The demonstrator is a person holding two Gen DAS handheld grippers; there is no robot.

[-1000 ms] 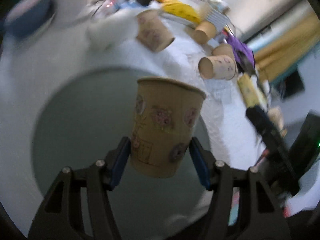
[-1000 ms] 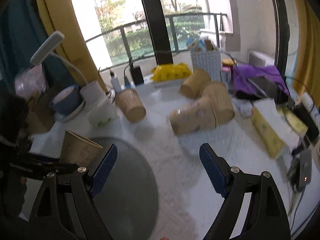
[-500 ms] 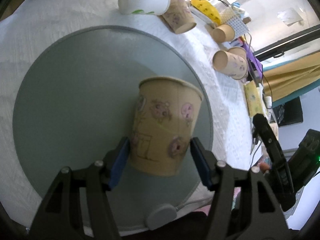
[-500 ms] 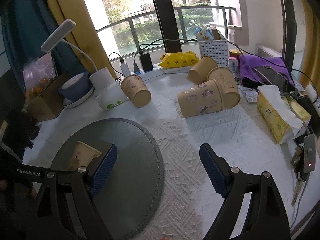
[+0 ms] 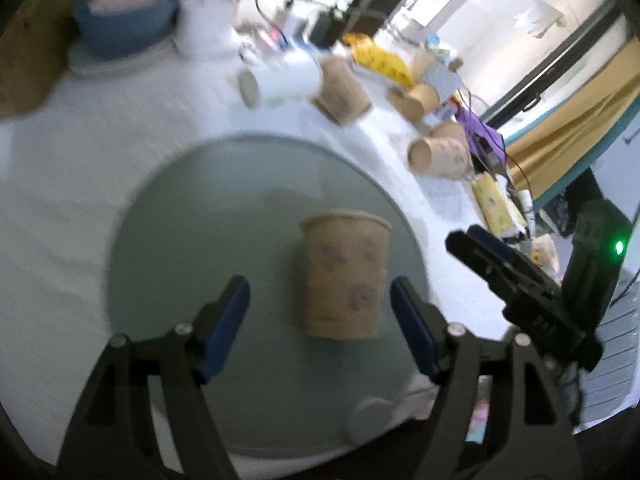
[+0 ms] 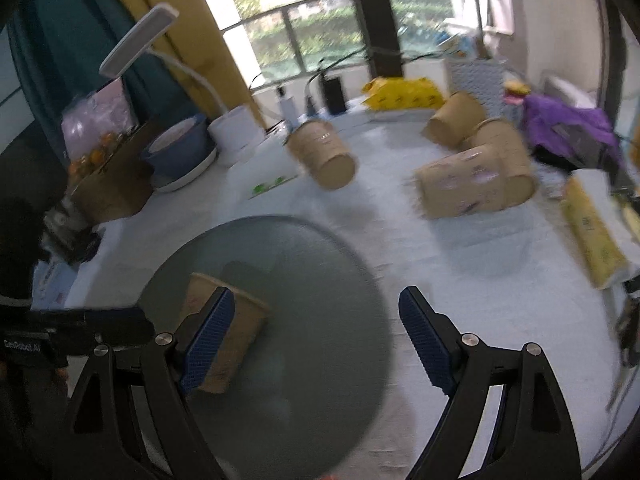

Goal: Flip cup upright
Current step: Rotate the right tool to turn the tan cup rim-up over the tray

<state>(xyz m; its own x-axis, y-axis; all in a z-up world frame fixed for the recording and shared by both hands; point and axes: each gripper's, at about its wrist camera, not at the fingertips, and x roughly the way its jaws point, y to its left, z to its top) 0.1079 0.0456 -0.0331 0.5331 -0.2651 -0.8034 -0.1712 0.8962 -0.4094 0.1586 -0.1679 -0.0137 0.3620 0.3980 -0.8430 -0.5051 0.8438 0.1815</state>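
Note:
A brown paper cup (image 5: 343,276) with pink prints stands upright on the round grey mat (image 5: 224,216). My left gripper (image 5: 320,320) is open, its blue pads on either side of the cup and apart from it. In the right wrist view the same cup (image 6: 224,340) stands at the mat's (image 6: 304,300) left side, partly behind my left finger pad. My right gripper (image 6: 314,340) is open and empty above the mat. The right gripper's body (image 5: 532,304) shows at the right of the left wrist view.
Several brown paper cups lie on their sides on the white cloth: one near the back (image 6: 322,154), one at the right (image 6: 468,188). A white cup (image 5: 280,80), a blue bowl (image 6: 176,152), a lamp (image 6: 140,36), a tissue pack (image 6: 592,236) and purple cloth (image 6: 568,124) crowd the table's edges.
My left gripper has opened and let go of the cup, which now stands upright on the mat. The left gripper has drawn back a little. The right gripper has shifted left over the mat.

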